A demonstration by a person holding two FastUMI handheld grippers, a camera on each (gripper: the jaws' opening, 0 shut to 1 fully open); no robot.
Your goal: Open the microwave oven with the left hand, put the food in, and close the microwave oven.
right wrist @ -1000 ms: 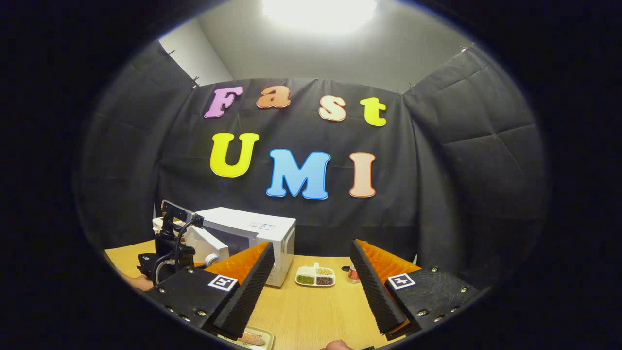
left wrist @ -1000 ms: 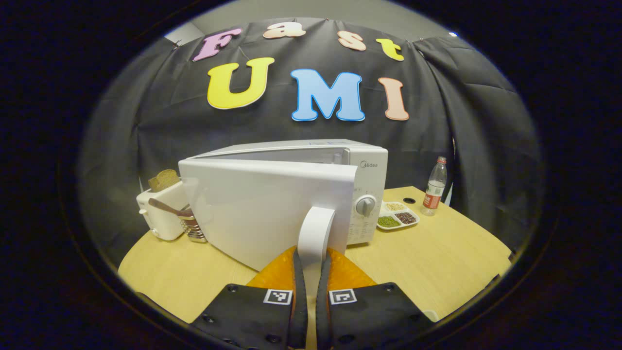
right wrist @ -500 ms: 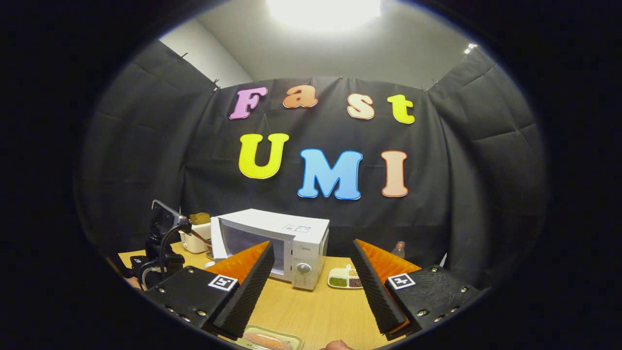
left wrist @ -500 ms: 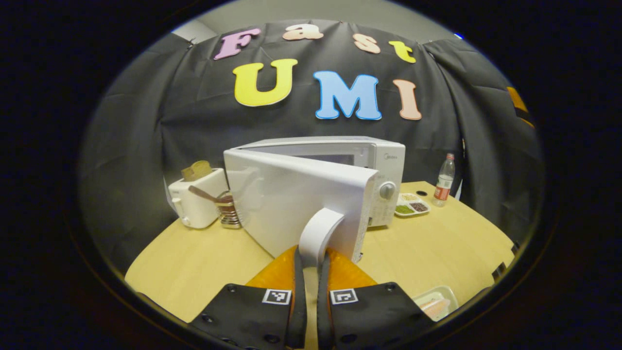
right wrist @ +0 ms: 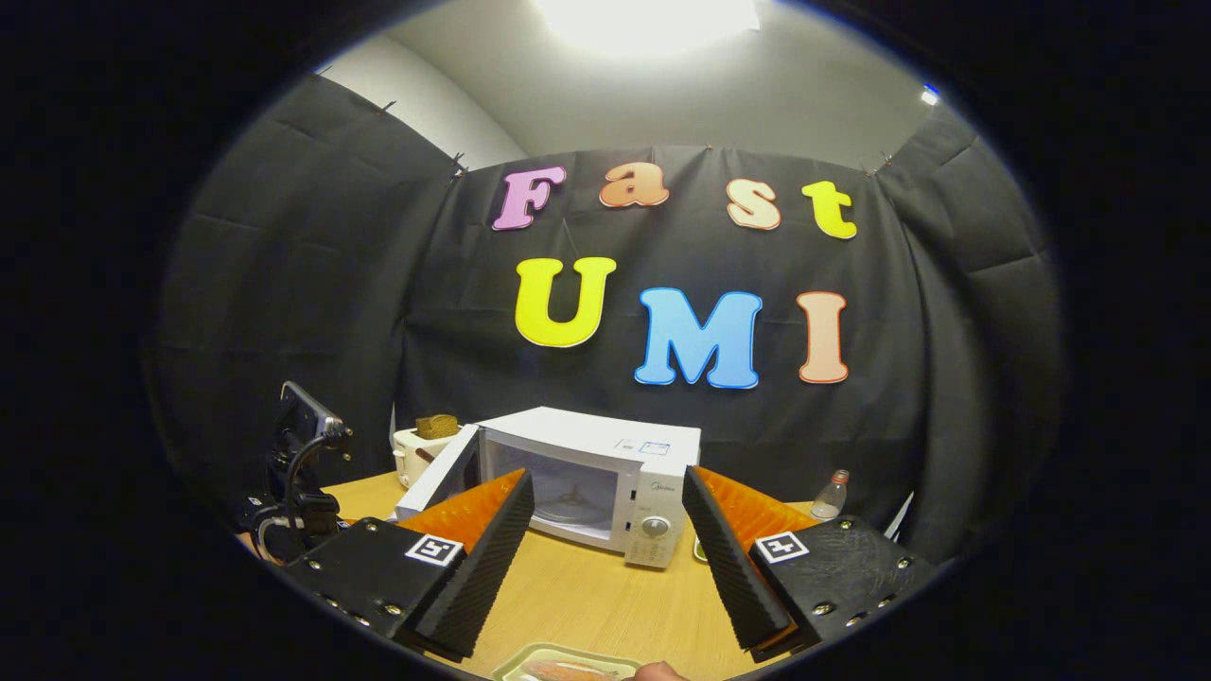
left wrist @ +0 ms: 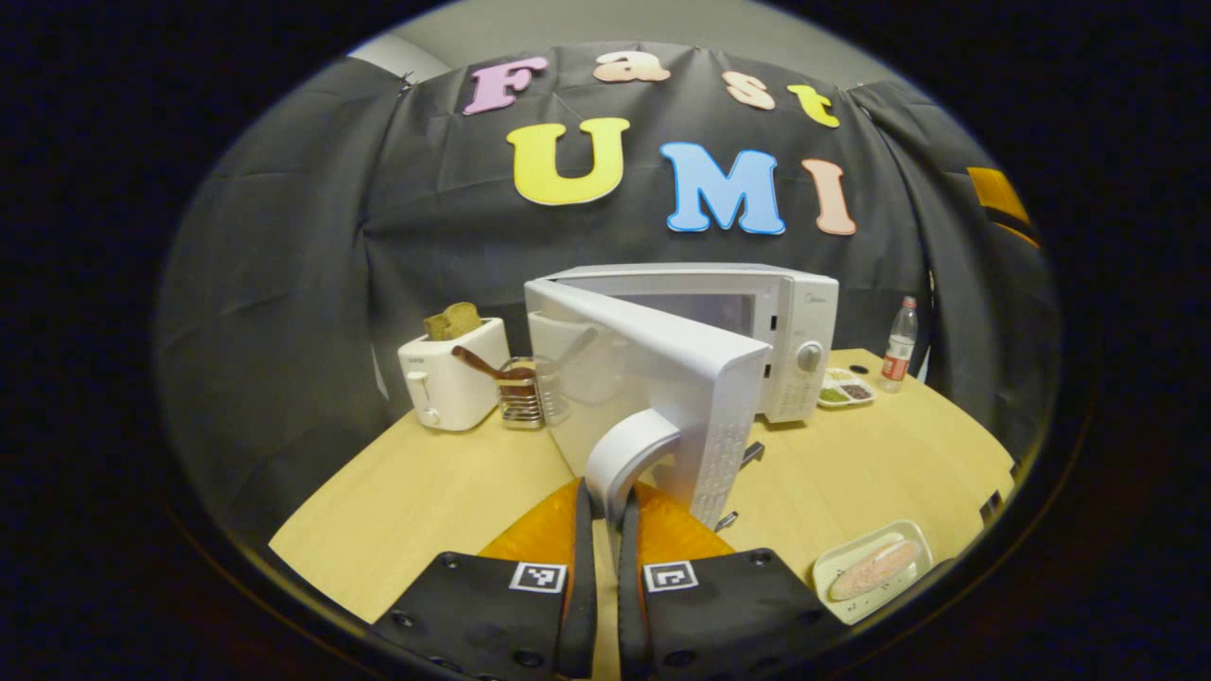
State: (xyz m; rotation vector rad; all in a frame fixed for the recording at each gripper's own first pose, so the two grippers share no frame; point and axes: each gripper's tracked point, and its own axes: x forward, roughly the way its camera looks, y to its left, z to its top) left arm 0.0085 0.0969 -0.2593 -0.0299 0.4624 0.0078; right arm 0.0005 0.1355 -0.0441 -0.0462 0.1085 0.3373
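Left gripper (left wrist: pixel 605 501) is seen clamped on the white door handle (left wrist: pixel 624 452) of the microwave oven (left wrist: pixel 757 317), both fingers pressed against the handle's lower end. The microwave door (left wrist: pixel 653 378) is held swung out from the cabinet, hinged at its far left edge, with the cavity exposed behind it. In the right gripper view the cavity and its turntable (right wrist: pixel 570 494) are visible through the opening. Right gripper (right wrist: pixel 605 553) is held above the tabletop (right wrist: pixel 587 605) with its fingers spread wide apart and nothing between them.

The food, a pinkish elongated piece (left wrist: pixel 872 570), is observed lying on a pale rectangular tray (left wrist: pixel 833 579) near the front right edge of the tabletop, well apart from the oven. The same tray's rim (right wrist: pixel 530 659) is recorded at the bottom of the right gripper view, directly below the spread fingers.

To the left of the oven a white toaster (left wrist: pixel 449 386) with bread in its slot is noted, with a wire holder (left wrist: pixel 518 397) carrying a brown utensil just beside it. To the right of the oven a divided dish (left wrist: pixel 845 390) of grains and a plastic bottle (left wrist: pixel 900 343) are noted.
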